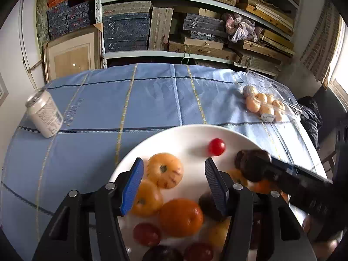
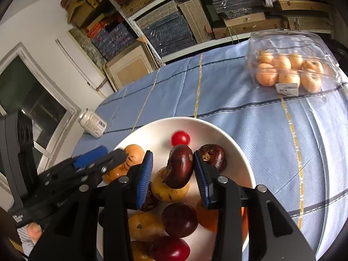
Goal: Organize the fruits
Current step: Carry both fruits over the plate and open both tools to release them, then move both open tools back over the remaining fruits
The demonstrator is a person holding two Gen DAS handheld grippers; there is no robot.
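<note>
A white plate (image 1: pixel 184 134) on the blue cloth holds several fruits: yellow-orange loquats (image 1: pixel 165 170), an orange one (image 1: pixel 180 216), dark purple ones and a red cherry tomato (image 1: pixel 216 146). My left gripper (image 1: pixel 174 174) is open just above the plate, around nothing. In the right wrist view my right gripper (image 2: pixel 171 169) hangs over the plate (image 2: pixel 235 143) with a dark brown chestnut-like fruit (image 2: pixel 179 169) between its jaws; its right side touches the right pad, a gap shows on the left. The tomato (image 2: pixel 180 138) lies just beyond.
A clear plastic clamshell of loquats (image 2: pixel 289 69) lies open at the far right of the table. A white can (image 1: pixel 45 114) stands at the left edge. Shelves of boxes (image 1: pixel 152 21) rise behind the table. Blue checked cloth (image 1: pixel 141 104) covers the table.
</note>
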